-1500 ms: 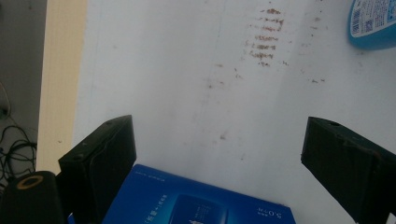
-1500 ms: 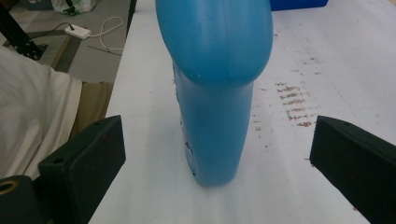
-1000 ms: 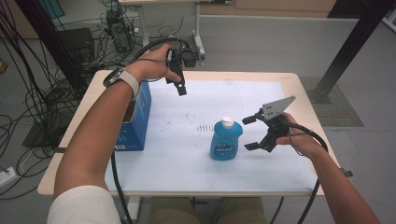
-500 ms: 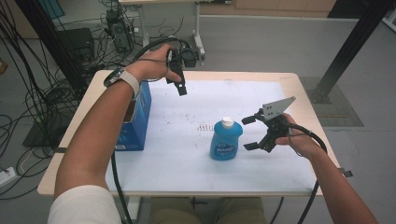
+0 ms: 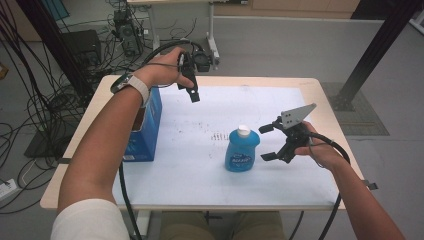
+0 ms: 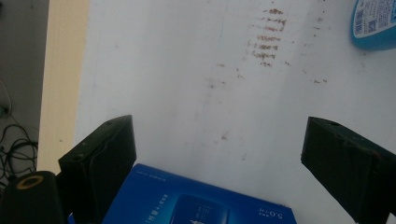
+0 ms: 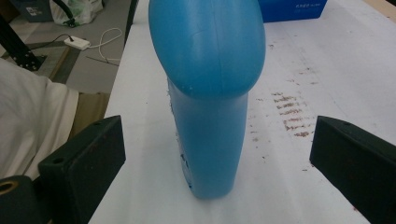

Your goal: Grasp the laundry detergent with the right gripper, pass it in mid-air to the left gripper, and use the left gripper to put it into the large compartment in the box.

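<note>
A squat blue plastic bottle with a white cap (image 5: 242, 150) stands upright on the white sheet covering the pale wooden worktop (image 5: 320, 87), a little toward the person's side of the sheet's middle and beside a patch of small brown marks (image 5: 218, 135). The right claw (image 5: 268, 141) — black, with a grey three-cornered plate on top — is held level just to the right of the bottle, its jaws spread wide to either side of it; in the right gripper view the bottle's narrow edge rises between the two jaws with clear gaps on both sides, so neither pad touches it. Well apart from the bottle, toward the far left of it, the left claw (image 5: 193, 95) hangs in the air pointing down at the sheet, its jaws likewise spread and holding nothing. A dark blue cardboard box (image 5: 148, 127) stands left of the bottle at the sheet's edge — its top shows between the left claw's jaws (image 6: 201, 205) in the left gripper view. Black cables trail from both claws.
</note>
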Demonstrator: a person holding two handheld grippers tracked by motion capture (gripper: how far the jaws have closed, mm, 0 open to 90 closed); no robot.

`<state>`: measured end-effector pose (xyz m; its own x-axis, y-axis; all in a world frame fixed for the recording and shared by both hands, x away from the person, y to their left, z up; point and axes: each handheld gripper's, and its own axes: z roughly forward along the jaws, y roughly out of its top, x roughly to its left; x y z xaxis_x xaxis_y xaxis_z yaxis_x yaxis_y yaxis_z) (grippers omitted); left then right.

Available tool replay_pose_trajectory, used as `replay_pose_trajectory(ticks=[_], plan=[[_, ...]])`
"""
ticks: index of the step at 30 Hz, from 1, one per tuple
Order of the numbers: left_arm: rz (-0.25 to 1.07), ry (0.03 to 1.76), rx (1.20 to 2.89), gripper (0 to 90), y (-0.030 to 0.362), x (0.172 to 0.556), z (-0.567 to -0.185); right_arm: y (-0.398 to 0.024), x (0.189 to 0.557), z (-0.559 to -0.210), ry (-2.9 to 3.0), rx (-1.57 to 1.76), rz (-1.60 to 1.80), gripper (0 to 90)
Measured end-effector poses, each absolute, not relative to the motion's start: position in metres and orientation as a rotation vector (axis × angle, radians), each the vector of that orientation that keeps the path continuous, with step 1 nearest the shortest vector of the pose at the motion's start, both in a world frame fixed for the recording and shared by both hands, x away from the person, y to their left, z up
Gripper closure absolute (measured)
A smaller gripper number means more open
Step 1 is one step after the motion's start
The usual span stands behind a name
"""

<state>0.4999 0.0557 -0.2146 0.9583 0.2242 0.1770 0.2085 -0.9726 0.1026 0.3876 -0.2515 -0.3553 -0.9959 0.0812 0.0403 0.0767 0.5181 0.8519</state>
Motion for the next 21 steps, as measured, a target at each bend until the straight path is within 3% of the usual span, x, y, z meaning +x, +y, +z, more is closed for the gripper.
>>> replay_pose_trajectory(ticks=[21], plan=[[0.277,0.344,3.024,10.6,0.0576,0.5004,-0.2181,-0.2505,0.3885,-0.3570,2.737,0.143,1.534,3.2]])
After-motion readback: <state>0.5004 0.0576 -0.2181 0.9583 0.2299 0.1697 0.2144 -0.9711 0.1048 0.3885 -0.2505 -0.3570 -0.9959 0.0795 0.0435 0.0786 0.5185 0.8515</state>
